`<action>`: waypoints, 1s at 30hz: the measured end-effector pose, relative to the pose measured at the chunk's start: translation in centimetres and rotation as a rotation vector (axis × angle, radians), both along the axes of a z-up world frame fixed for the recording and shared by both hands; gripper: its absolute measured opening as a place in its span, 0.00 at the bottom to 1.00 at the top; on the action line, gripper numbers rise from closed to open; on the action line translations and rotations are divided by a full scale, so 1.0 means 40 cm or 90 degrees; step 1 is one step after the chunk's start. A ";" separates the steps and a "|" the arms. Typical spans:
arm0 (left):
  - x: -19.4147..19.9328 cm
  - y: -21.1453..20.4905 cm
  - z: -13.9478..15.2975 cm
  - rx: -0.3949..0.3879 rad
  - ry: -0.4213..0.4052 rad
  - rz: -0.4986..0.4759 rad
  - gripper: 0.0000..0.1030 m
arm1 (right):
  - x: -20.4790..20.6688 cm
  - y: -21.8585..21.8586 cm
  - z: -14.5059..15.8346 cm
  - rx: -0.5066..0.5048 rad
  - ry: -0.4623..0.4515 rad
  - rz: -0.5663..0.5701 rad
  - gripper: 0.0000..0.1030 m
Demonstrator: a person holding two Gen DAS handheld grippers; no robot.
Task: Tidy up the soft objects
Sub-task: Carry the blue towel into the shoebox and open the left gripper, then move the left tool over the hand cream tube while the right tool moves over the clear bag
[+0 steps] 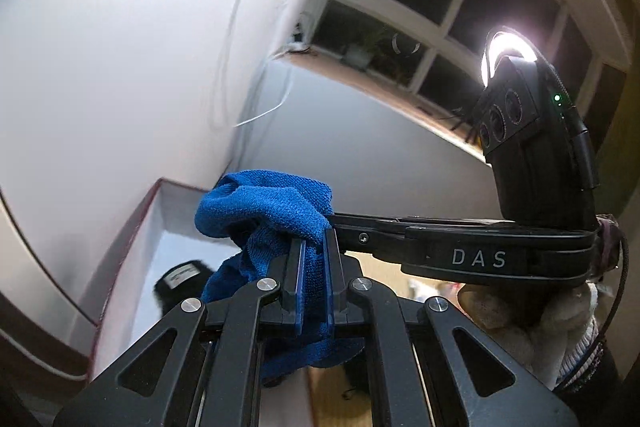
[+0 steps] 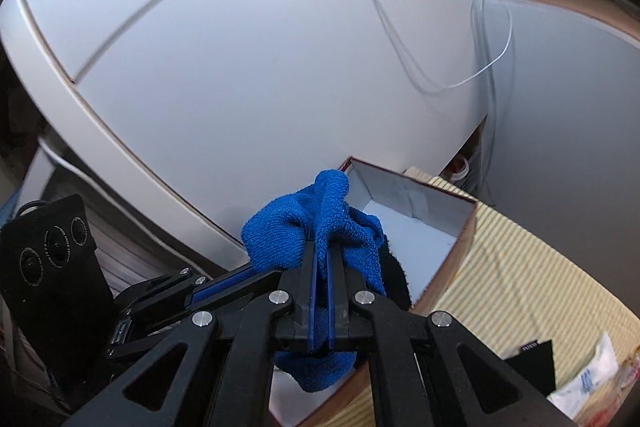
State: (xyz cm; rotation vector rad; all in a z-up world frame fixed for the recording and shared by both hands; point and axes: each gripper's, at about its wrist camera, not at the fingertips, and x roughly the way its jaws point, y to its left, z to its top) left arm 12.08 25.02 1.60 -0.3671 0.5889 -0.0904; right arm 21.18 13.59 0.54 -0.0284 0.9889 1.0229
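The supporting surface is covered by a pale yellow striped cloth (image 2: pixel 520 267), filling the lower right of the right wrist view. On it sits an open box (image 2: pixel 460 239) with white inner walls and a reddish-brown outside, at centre right of that frame; in the left wrist view the same box lies at lower left. Near the lower right edge lie a flat black item (image 2: pixel 536 359) and a white printed packet (image 2: pixel 588 383), just beside each other.
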 end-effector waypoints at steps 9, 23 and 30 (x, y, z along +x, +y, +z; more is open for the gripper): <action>0.036 0.030 -0.084 0.014 0.075 0.034 0.05 | 0.023 0.049 -0.077 -0.057 -0.003 -0.012 0.07; -0.029 0.026 -0.076 0.026 0.081 0.081 0.37 | -0.011 -0.067 -0.014 -0.063 -0.053 -0.053 0.55; -0.113 -0.065 -0.053 0.023 0.042 0.034 0.39 | -0.088 -0.293 0.056 -0.044 -0.095 -0.102 0.60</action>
